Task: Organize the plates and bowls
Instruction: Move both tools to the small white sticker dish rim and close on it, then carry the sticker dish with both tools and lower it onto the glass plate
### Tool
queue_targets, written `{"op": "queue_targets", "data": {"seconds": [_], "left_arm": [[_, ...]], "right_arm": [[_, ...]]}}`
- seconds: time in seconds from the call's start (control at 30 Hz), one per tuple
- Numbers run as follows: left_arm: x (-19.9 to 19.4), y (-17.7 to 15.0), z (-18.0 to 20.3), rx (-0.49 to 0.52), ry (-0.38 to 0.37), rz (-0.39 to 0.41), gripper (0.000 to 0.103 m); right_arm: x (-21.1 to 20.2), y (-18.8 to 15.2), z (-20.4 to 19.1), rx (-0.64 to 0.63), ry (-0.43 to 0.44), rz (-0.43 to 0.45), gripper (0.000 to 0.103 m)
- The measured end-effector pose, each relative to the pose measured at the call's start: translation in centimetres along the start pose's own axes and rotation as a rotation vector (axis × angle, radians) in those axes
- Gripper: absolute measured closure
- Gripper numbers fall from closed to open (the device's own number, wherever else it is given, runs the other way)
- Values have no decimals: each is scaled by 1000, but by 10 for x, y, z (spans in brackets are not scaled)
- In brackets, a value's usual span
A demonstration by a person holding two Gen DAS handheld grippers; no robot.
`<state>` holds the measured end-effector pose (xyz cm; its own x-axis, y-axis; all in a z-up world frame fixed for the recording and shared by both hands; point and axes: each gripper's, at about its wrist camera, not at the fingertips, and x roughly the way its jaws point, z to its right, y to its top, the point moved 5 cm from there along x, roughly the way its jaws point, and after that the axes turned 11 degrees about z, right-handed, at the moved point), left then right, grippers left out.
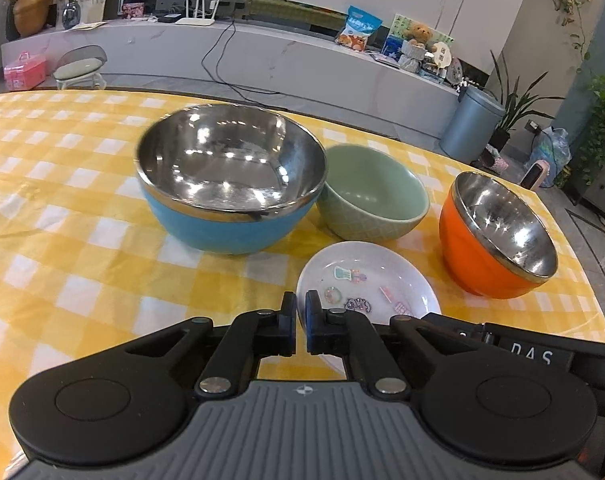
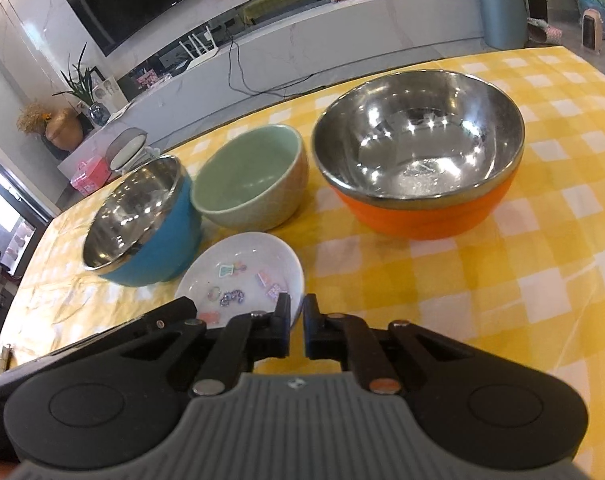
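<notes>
On the yellow checked tablecloth (image 1: 82, 248) stand a blue steel-lined bowl (image 1: 230, 176), a pale green ceramic bowl (image 1: 372, 198) and an orange steel-lined bowl (image 1: 498, 236). A small white plate with cartoon prints (image 1: 366, 284) lies in front of them. My left gripper (image 1: 300, 320) is shut, its jaws pinching the plate's left rim. In the right wrist view the blue bowl (image 2: 142, 220), green bowl (image 2: 248, 178), orange bowl (image 2: 418, 152) and plate (image 2: 242, 276) show. My right gripper (image 2: 296, 320) is shut at the plate's right rim; the other gripper's body (image 2: 102, 332) is at left.
Beyond the table's far edge (image 1: 262, 96) are a low white TV cabinet (image 1: 262, 52), a small chair (image 1: 80, 66), a grey bin (image 1: 472, 124) and potted plants (image 1: 514, 100). The cloth (image 2: 522, 280) stretches to the right of the orange bowl.
</notes>
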<state>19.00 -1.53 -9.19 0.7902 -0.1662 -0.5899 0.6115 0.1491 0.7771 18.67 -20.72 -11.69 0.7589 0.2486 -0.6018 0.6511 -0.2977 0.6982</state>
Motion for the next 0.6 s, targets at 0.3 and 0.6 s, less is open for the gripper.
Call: {"op": "queue_targets", "data": {"seconds": [0.3, 0.6], "left_arm": [[-52, 3, -18, -8, 71, -23, 99], [-107, -10, -45, -2, 121, -54, 99]], "right_arm": [[-32, -14, -34, -61, 93, -34, 100], [-64, -45, -65, -122, 236, -98, 98]]}}
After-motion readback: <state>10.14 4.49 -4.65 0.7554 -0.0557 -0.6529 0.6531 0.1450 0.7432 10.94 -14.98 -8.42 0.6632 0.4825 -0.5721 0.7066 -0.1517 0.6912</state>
